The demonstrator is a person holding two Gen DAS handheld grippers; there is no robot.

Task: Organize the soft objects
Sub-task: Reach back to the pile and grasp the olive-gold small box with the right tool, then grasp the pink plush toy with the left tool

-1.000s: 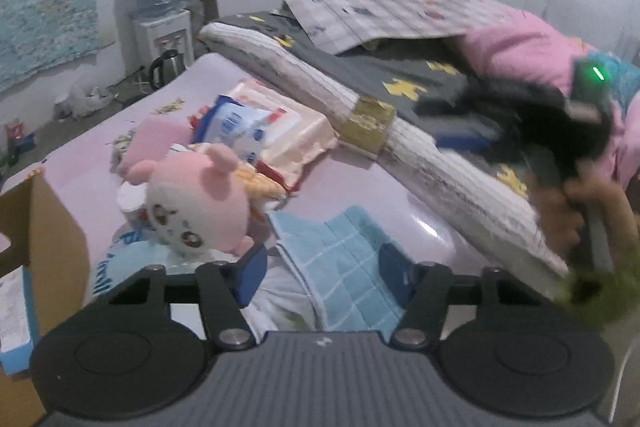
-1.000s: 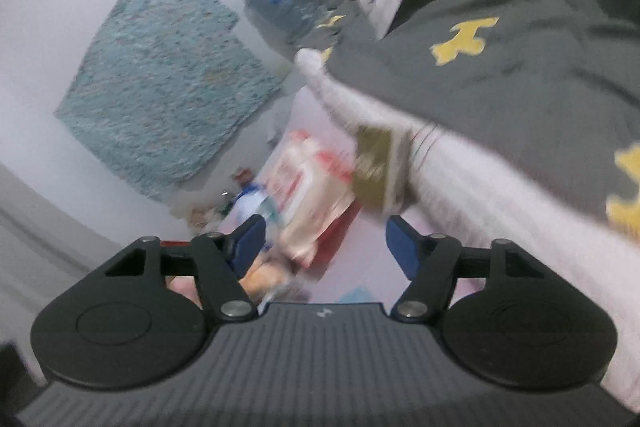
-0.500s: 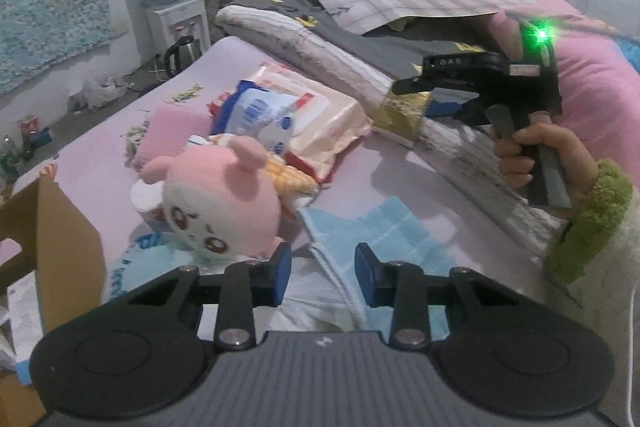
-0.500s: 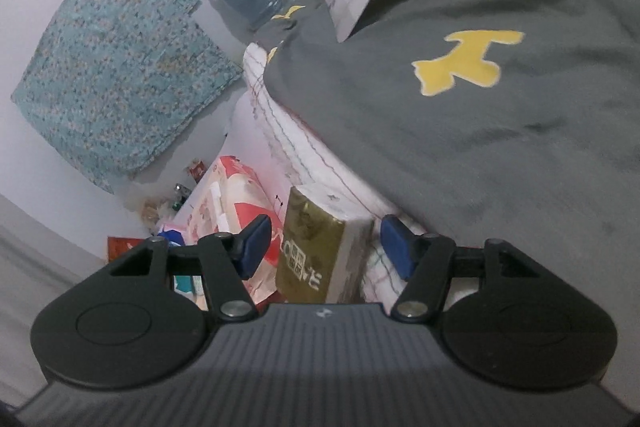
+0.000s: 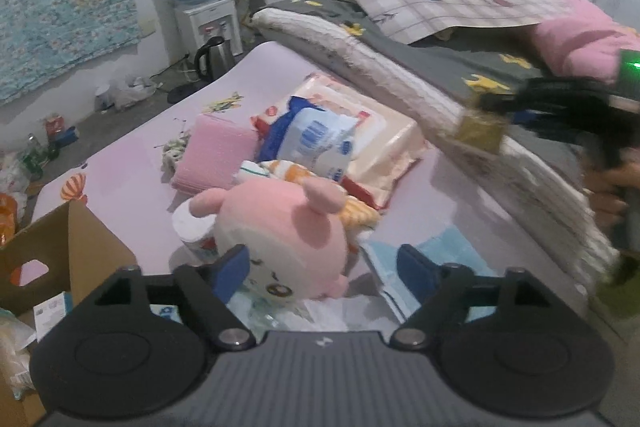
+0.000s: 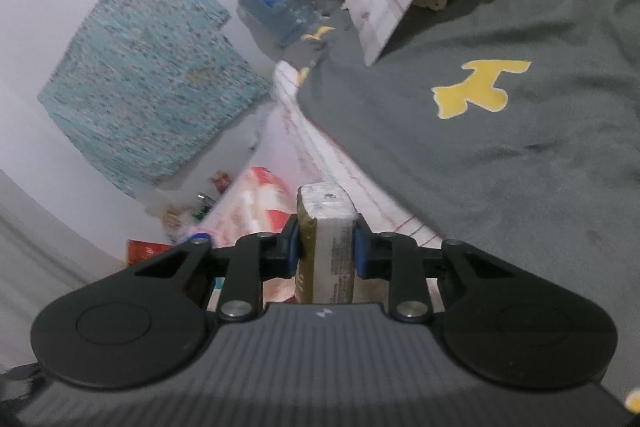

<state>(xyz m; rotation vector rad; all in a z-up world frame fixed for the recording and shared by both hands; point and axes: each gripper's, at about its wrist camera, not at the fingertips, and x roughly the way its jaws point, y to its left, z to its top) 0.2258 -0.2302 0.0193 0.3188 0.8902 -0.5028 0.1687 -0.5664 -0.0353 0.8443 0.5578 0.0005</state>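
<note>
My right gripper (image 6: 325, 251) is shut on an olive-and-white tissue pack (image 6: 326, 227) at the edge of the striped mattress (image 6: 344, 171); in the left wrist view the pack (image 5: 482, 131) sits at the mattress edge with the right gripper (image 5: 504, 111) on it. My left gripper (image 5: 326, 273) is open, its jaws on either side of a pink plush toy (image 5: 280, 239) on the lilac mat (image 5: 128, 187). Behind the plush lie a blue-white pack (image 5: 320, 139), a large peach pack (image 5: 368, 147) and a pink folded cloth (image 5: 218, 157). A blue cloth (image 5: 420, 259) lies to the right.
An open cardboard box (image 5: 60, 247) stands at the left with items inside. A grey blanket (image 6: 500, 127) with yellow shapes covers the mattress. A water dispenser (image 5: 204, 11) and kettle (image 5: 212, 57) stand by the far wall. A paper roll (image 5: 194, 227) sits beside the plush.
My right gripper closed on the tissue pack, which was loose between its open jaws before. My left gripper opened wider and moved in around the pink plush.
</note>
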